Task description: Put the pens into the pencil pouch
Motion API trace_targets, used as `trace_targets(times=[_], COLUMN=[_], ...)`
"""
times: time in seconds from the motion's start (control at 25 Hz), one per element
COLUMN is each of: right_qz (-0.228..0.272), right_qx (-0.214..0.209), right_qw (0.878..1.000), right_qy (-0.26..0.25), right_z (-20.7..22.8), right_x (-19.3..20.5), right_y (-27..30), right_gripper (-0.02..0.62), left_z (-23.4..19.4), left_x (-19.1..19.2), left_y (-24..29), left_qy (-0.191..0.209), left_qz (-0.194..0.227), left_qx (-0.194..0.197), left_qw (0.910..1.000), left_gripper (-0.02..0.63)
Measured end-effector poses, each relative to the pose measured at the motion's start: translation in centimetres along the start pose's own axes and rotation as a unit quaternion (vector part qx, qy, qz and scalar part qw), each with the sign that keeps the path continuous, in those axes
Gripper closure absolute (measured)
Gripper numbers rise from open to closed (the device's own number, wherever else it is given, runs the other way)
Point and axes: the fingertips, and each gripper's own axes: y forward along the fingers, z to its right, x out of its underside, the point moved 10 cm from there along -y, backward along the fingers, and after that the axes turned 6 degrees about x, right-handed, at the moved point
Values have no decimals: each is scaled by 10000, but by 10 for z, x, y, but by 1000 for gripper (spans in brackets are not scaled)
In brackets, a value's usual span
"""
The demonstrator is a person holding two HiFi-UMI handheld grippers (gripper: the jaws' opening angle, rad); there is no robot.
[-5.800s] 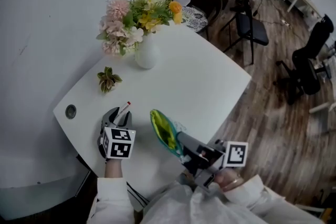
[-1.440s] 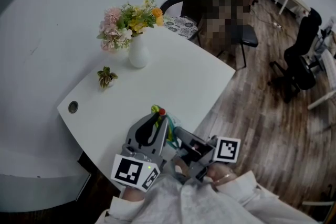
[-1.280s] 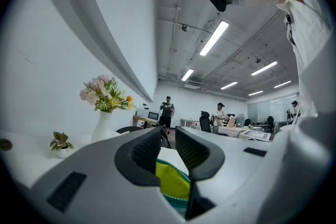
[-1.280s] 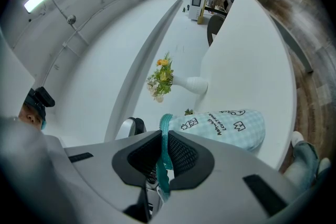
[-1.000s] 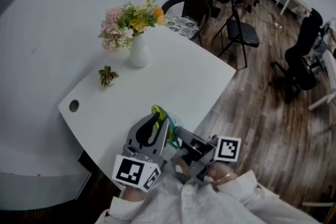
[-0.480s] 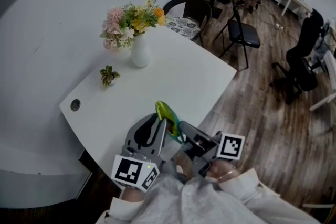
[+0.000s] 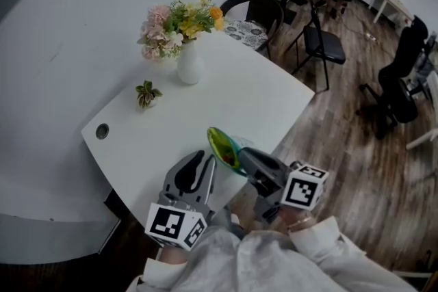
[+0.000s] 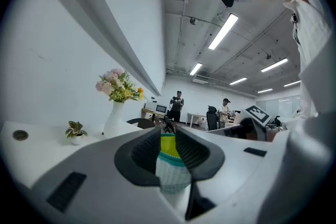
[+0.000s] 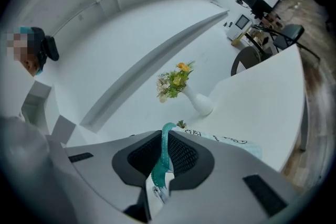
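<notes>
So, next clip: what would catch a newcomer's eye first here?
The yellow-green pencil pouch stands out first, held up near the front edge of the white table. The left gripper and the right gripper are each clamped on it. Next comes the white vase of pink and yellow flowers at the table's far side, with a small potted plant apart to its left.

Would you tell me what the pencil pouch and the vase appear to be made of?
Pencil pouch: probably soft plastic or coated fabric. It is glossy yellow-green, and its teal edge bends limply.
Vase: likely glazed ceramic, smooth and opaque white, though painted glass cannot be ruled out.
</notes>
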Motion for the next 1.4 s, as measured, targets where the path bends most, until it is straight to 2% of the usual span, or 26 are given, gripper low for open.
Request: trace_targets(times=[0.28, 0.52, 0.72, 0.92, 1.2, 1.4], right_qz=[-518, -898, -1099, -1337, -1699, -1810], right_qx=[156, 377, 499, 803, 1167, 1155], right_qw=[9944, 9783, 9719, 9624, 9485, 9470], right_qy=[-912, -1831, -2022, -2222, -2404, -2391], right_z=[-8, -11, -6, 4, 8, 13], right_x=[26, 52, 69, 90, 109, 117], right_y=[7, 15, 24, 27, 34, 34], right_gripper=[558, 558, 558, 558, 557, 557], left_z=[-2, -5, -3, 4, 1, 7], left_x=[21, 42, 58, 70, 80, 89], left_y=[-12, -33, -43, -52, -63, -69], left_qy=[-142, -441, -522, -309, -524, -641], left_qz=[-345, -700, -978, -1345, -1437, -1454], left_qx=[-135, -441, -430, -433, -542, -576], left_qw=[9992, 9956, 9929, 9895, 9867, 9856], left_gripper=[535, 535, 537, 549, 563, 568])
